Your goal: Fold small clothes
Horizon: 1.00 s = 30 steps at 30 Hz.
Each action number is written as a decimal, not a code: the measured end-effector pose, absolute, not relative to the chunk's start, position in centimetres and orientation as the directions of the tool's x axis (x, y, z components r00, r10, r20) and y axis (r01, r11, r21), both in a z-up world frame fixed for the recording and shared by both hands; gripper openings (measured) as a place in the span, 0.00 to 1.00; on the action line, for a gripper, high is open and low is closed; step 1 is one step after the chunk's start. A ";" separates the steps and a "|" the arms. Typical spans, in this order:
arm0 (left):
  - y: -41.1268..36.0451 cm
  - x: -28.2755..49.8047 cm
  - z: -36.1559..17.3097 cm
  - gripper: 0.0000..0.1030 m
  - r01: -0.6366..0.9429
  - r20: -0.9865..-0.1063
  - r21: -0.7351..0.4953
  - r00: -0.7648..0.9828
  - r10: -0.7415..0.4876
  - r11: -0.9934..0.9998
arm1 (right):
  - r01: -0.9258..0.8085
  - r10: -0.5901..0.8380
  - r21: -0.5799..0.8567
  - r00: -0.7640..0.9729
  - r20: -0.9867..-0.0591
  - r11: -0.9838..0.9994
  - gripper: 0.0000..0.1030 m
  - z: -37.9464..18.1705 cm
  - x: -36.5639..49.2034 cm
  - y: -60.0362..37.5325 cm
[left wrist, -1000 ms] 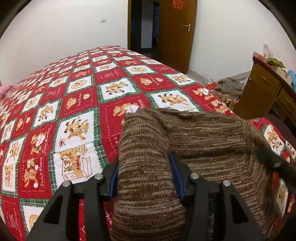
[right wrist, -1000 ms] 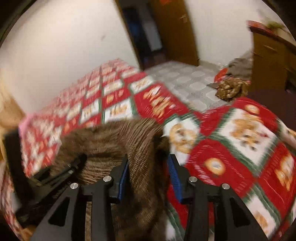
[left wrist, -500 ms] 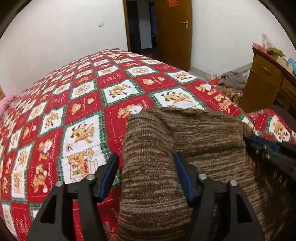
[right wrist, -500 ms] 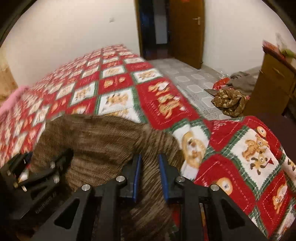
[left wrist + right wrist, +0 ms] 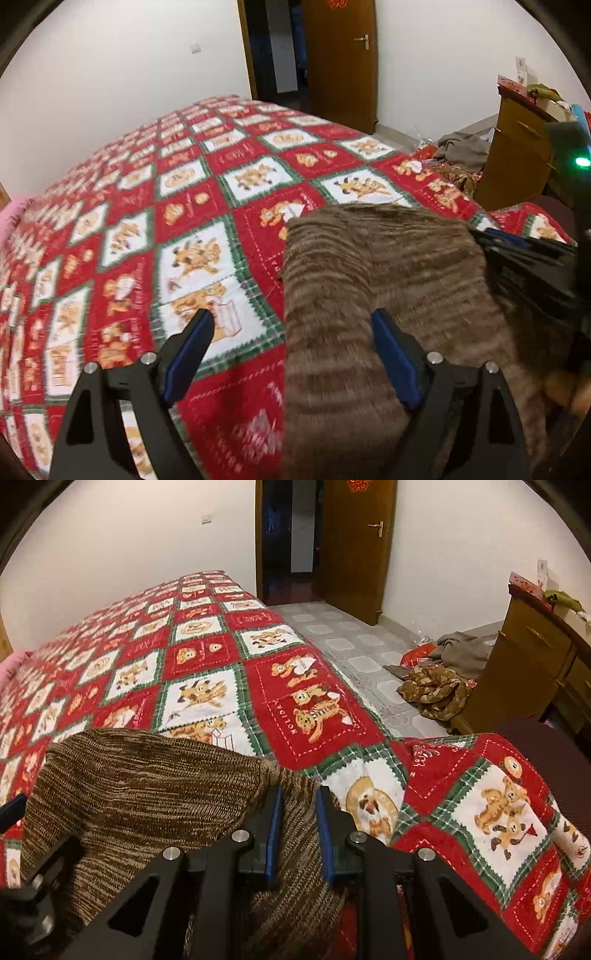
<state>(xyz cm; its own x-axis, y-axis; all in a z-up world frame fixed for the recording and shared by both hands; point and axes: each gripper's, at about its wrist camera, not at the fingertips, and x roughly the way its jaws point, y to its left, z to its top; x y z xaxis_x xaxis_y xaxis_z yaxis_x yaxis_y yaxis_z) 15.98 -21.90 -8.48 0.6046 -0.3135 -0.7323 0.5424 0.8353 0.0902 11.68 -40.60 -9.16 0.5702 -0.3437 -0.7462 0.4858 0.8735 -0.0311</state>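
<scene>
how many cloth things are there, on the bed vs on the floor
On the bed: 1, the brown sweater, on the quilt
On the floor: 2, a grey cloth and a brown patterned cloth
Total: 3, not counting the quilt

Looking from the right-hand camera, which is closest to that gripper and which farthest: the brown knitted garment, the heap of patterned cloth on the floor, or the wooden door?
1. Brown knitted garment: pinched between the right gripper jaws, on the bed.
2. Patterned cloth heap: on the floor, right of the bed.
3. Wooden door: across the room, at the back.
</scene>
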 end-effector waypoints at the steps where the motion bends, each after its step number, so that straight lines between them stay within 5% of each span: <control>1: -21.7 15.4 -8.0 0.85 0.544 -0.722 0.105 0.617 -0.312 0.832 | 0.487 -0.326 -0.004 0.579 -0.747 0.873 0.18 -9.1 11.6 -41.0; 8: -17.3 13.4 -6.9 0.85 0.526 -0.711 0.038 0.612 -0.347 0.850 | 0.510 -0.353 0.100 0.711 -0.608 0.854 0.19 -4.9 5.2 -40.0; 13: -15.4 11.5 -7.4 0.84 0.543 -0.724 -0.065 0.552 -0.414 0.837 | 0.370 -0.232 0.096 0.744 -0.627 0.924 0.19 -4.2 0.3 -34.5; 20: -15.6 9.6 -10.8 0.86 0.555 -0.757 0.119 0.587 -0.287 0.823 | 0.303 -0.139 0.113 0.698 -0.703 0.946 0.20 -8.5 -1.8 -29.9; 23: -13.9 9.4 -11.2 0.87 0.510 -0.705 0.223 0.673 -0.224 0.831 | 0.291 -0.140 0.080 0.661 -0.737 0.953 0.20 -10.4 -2.1 -29.4; 26: -13.0 10.6 -12.6 0.71 0.367 -0.652 0.439 0.758 0.009 0.820 | 0.278 -0.164 0.026 0.639 -0.751 0.960 0.20 -10.4 -2.7 -29.1; 30: -8.1 12.9 -11.6 0.70 0.361 -0.783 0.059 0.595 -0.182 0.931 | 0.294 -0.118 0.110 0.659 -0.743 0.949 0.20 -11.1 -5.5 -29.9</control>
